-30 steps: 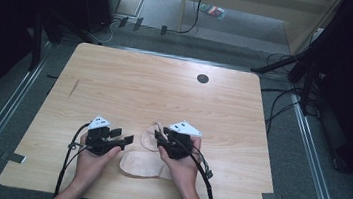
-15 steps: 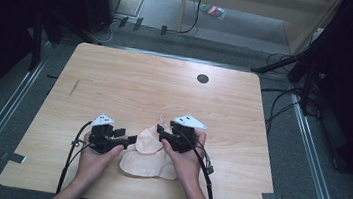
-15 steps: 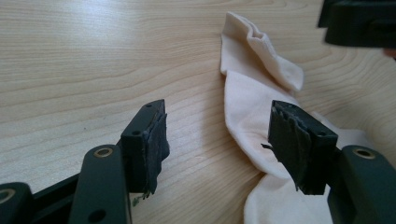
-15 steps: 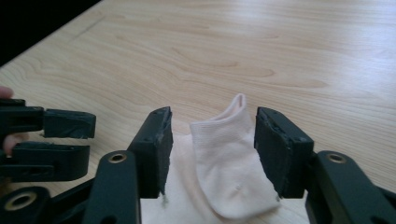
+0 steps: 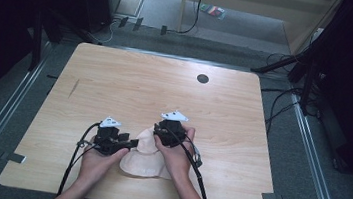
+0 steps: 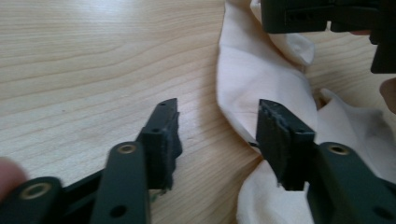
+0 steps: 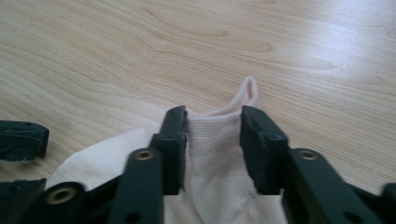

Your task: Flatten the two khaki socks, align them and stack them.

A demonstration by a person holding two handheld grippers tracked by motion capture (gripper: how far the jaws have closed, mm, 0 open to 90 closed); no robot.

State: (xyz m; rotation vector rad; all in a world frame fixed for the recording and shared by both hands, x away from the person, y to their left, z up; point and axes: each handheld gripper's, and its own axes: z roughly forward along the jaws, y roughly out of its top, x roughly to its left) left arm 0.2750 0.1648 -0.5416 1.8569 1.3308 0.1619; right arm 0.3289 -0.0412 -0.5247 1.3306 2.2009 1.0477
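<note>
A: While the left gripper (image 6: pixel 217 135) is narrowing, what is it catching?
B: Nothing; jaws are standing spread, the pale cream fabric garment (image 6: pixel 261 88) brushing one pad, lying on the light wooden table (image 5: pixel 131 82).
A: And the right gripper (image 7: pixel 214 135)?
B: Closing, pinching the garment's ribbed edge; hold is being secured.

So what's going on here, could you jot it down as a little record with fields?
Surface: wooden table
Item: pale cream garment, crumpled at the near edge
Left gripper: fingers have just been closing; cloth edge lies between them, no clamp seen
Right gripper: fingers have just been closing, set either side of the ribbed hem
Also: dark round hole near the far edge
</note>
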